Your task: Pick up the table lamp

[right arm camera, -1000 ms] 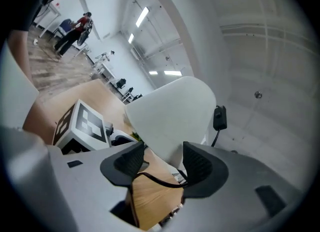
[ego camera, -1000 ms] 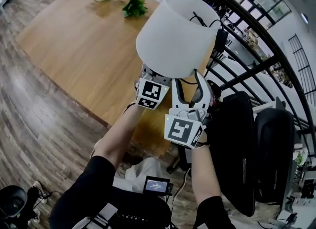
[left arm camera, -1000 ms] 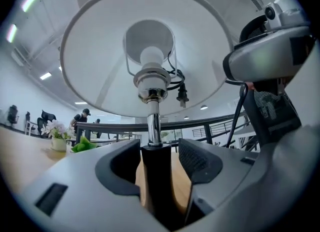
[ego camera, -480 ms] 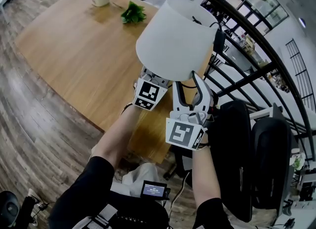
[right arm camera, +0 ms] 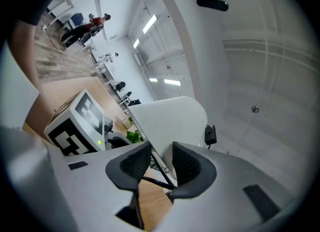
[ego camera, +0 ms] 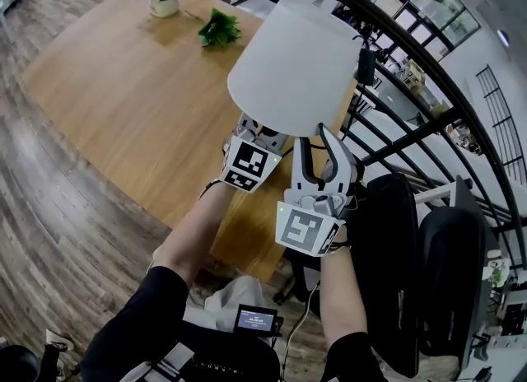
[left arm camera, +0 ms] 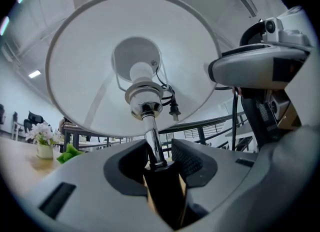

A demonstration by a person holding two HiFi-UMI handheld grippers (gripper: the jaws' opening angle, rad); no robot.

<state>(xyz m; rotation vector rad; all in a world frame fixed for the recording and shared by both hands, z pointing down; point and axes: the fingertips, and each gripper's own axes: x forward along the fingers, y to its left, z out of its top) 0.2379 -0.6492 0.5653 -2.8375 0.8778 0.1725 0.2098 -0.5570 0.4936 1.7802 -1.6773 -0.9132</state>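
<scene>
As both tools' jaws have just been closing, the left tool [left arm camera: 159, 151] clamps the table lamp [ego camera: 290, 67] by its stem [left arm camera: 152, 138]; the right tool [right arm camera: 161, 156] straddles the cord [right arm camera: 155, 183], jaws a little apart.

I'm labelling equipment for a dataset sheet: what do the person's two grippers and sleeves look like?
Both the left gripper and right gripper have pale grey shells, dark ribbed fingers, and a white cube bearing black square markers. The sleeves are short and black.
</scene>
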